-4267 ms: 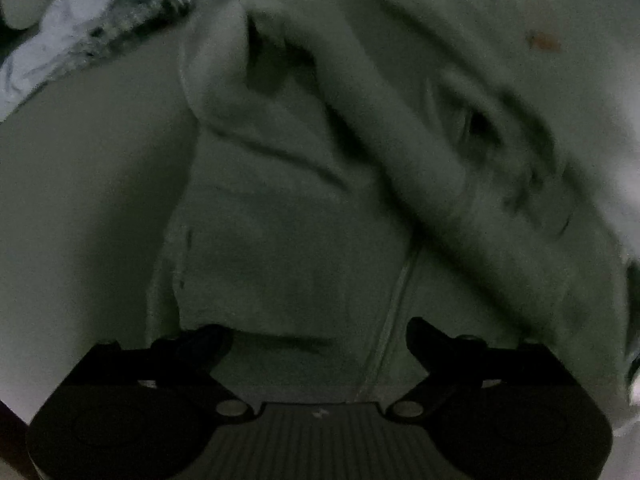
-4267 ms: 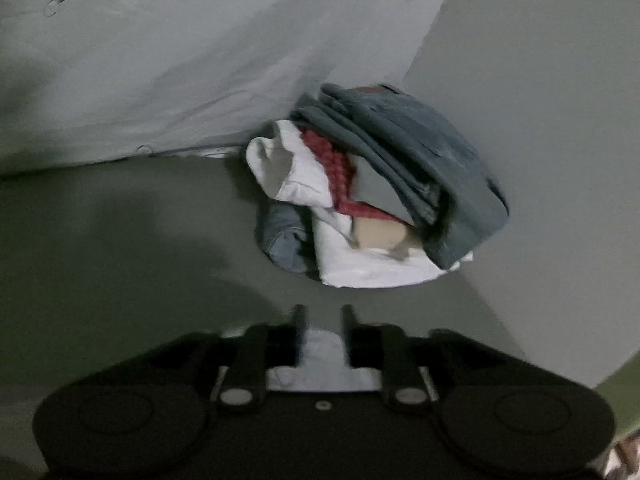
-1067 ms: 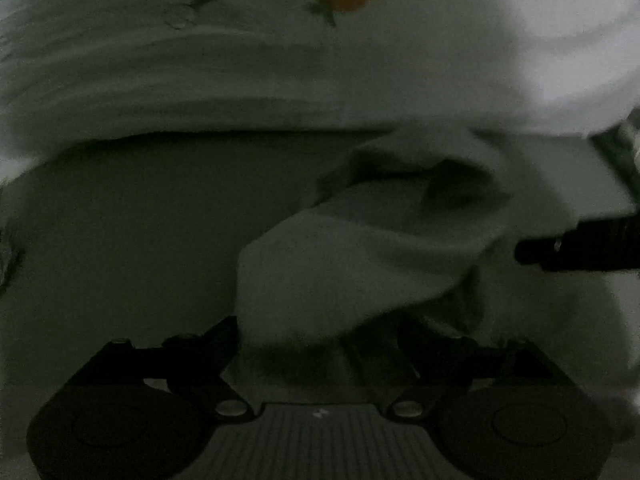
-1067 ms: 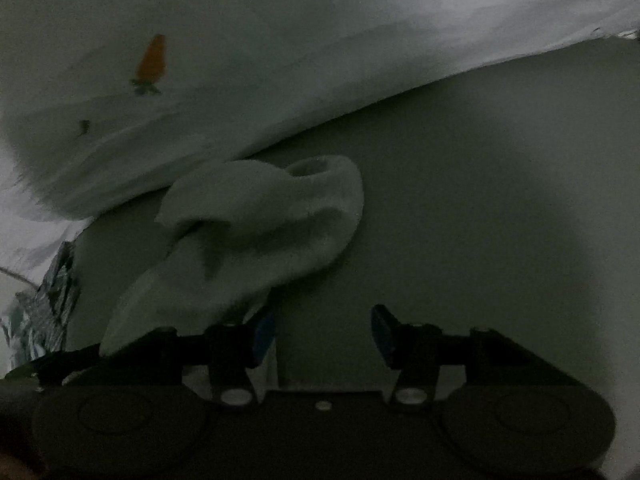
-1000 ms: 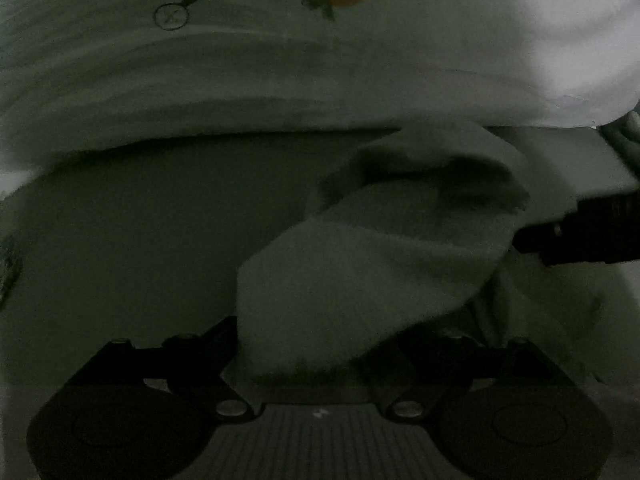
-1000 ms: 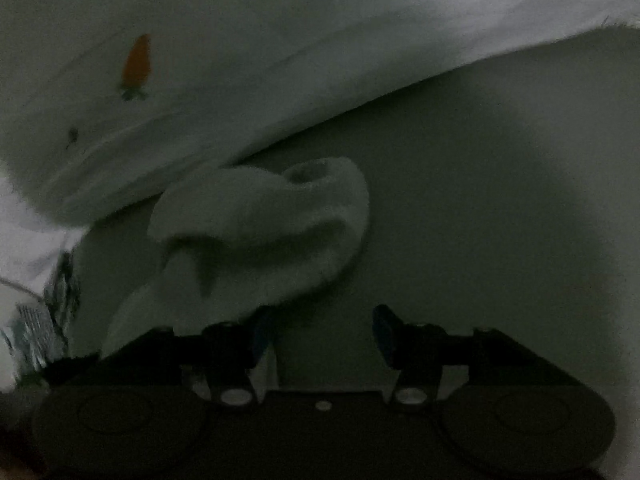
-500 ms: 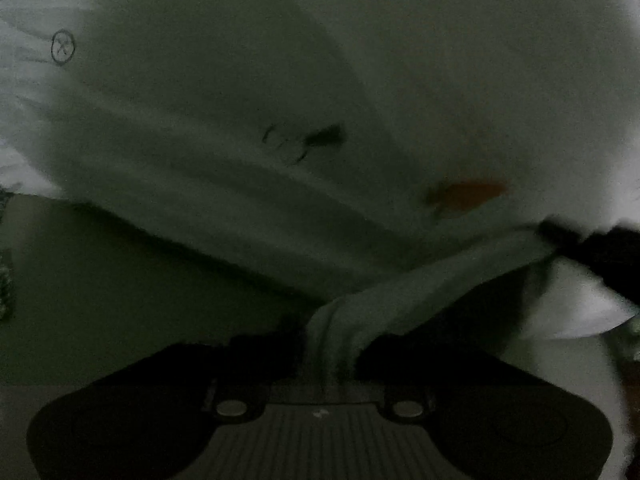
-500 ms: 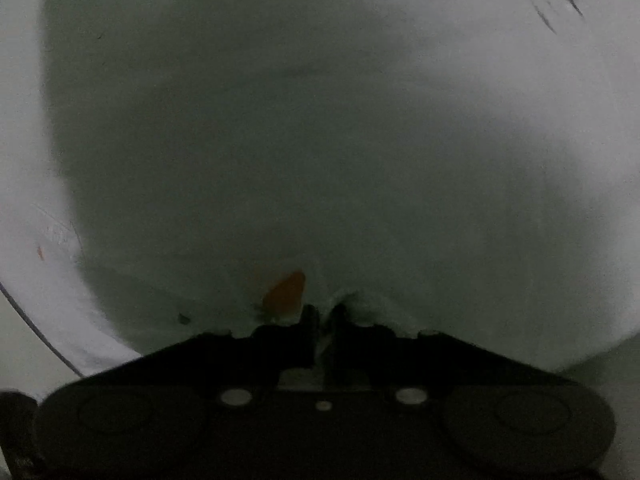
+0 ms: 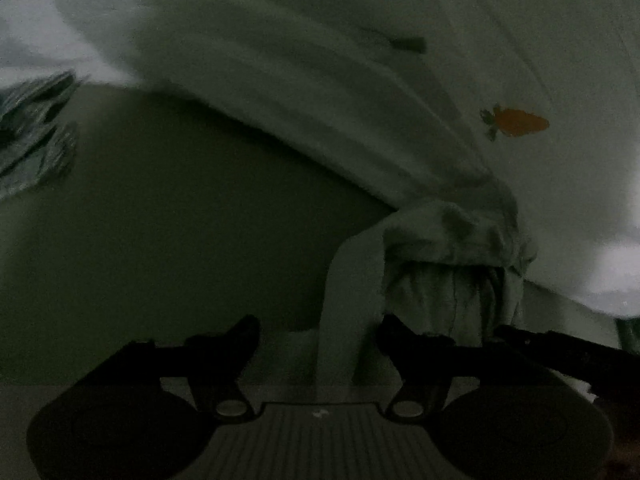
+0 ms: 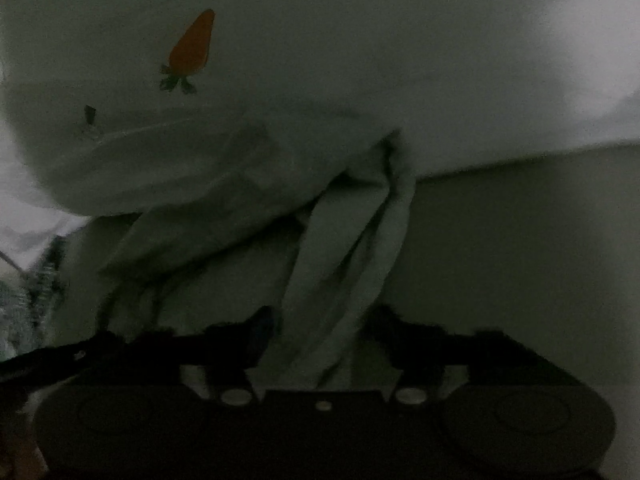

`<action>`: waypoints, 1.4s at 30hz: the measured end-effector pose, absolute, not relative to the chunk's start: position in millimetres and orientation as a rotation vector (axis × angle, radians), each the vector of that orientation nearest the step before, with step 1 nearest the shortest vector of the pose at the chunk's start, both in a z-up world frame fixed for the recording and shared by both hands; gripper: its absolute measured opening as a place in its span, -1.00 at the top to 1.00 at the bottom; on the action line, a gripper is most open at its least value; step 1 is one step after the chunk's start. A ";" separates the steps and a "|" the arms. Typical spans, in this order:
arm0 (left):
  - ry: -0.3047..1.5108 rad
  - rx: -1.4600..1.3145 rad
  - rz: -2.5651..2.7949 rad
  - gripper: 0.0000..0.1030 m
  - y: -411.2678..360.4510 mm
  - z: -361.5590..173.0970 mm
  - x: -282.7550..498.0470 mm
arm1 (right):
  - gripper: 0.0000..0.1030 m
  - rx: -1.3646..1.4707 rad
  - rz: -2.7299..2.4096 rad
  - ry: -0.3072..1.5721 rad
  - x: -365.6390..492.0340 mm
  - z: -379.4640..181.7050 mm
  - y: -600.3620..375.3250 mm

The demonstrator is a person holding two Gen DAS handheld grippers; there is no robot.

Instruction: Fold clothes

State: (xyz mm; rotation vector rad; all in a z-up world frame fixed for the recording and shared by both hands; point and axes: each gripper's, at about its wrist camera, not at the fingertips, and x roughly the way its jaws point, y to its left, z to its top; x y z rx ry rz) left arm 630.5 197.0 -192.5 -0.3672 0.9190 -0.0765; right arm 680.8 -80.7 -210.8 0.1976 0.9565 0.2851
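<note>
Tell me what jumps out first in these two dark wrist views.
The orange carrot print on the white sheet stands out most, upper left in the right wrist view. Below it a bunched pale garment hangs between the closing jaws of the right gripper. In the left wrist view a pale strip hangs between the opening jaws of the left gripper.

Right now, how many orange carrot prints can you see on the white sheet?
1. The same carrot shows in both wrist views, on the white sheet above the bunched pale sock. Folds may hide others.
</note>
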 end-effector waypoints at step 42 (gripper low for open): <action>1.142 0.045 -0.029 -1.00 29.8 -208.1 378.8 | -0.48 0.633 -0.306 0.751 357.9 -178.6 -480.2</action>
